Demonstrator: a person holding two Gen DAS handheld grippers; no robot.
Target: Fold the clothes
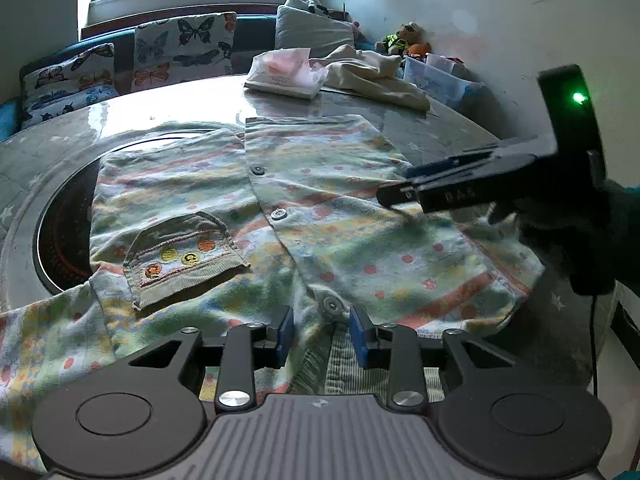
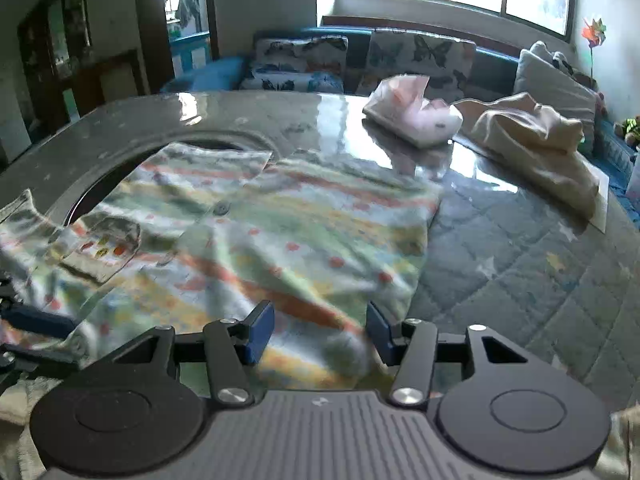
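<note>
Soft, limp shirt (image 1: 280, 208) flat on worktop (image 2: 500, 248) — both claws (image 1: 322, 330) (image 2: 320, 330) released, seemingly over near edge — pinch hem.

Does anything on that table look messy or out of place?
Yes. A cream garment lies crumpled in a heap at the table's far side, beside a tissue pack. The patterned shirt is spread out, but one sleeve trails off unfolded.

Pastel striped, dotted button shirt (image 1: 320, 216) lies spread front-up on the table, seemingly partly buttoned
</note>
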